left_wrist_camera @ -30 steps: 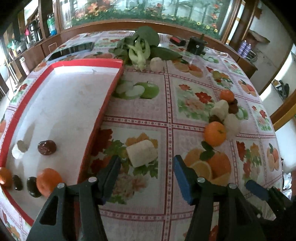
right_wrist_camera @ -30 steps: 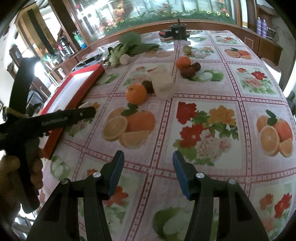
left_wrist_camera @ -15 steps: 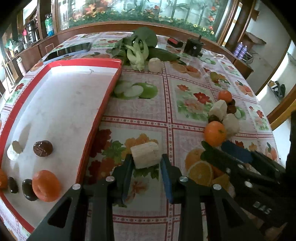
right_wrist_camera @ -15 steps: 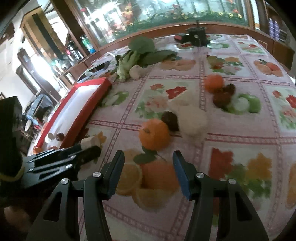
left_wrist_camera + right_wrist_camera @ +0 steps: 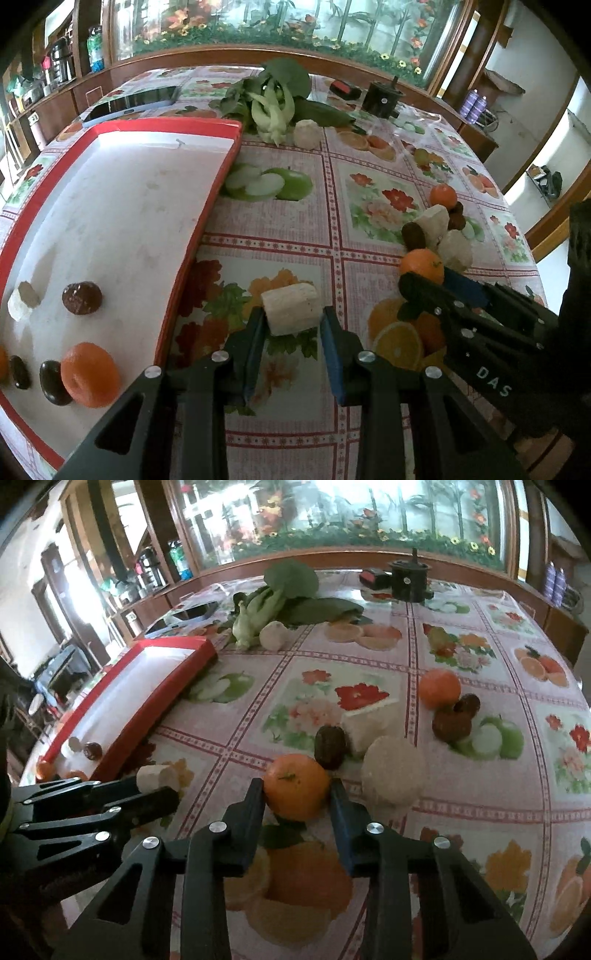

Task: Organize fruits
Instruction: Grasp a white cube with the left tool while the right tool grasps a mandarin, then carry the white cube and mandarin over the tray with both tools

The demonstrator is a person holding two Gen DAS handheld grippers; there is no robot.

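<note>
The white chunk (image 5: pixel 291 308) looks light and a bit soft, maybe peeled fruit, so a gentle squeeze on its two flat sides is best. A hard squeeze could dent it. It lies on the desk (image 5: pixel 369 206) near the front edge, just beside the right side of the red tray (image 5: pixel 207 206). The fingers of the left gripper (image 5: pixel 291 325) are narrow and are closed on it, one pad on each side. It is held by its near end only, so it could tip when it is lifted.

The orange (image 5: pixel 297 786) is round and smooth and looks firm. It can roll or slip, so it is best held across its middle. It sits on the desk near the front edge, next to a dark fruit (image 5: pixel 330 746) and a pale round piece (image 5: pixel 393 771). The fingers of the right gripper (image 5: pixel 297 805) have just been closing and now touch its left and right sides, low down.

In the tray, another orange (image 5: pixel 90 374) and some dark fruits are already lined up by the near edge.
</note>
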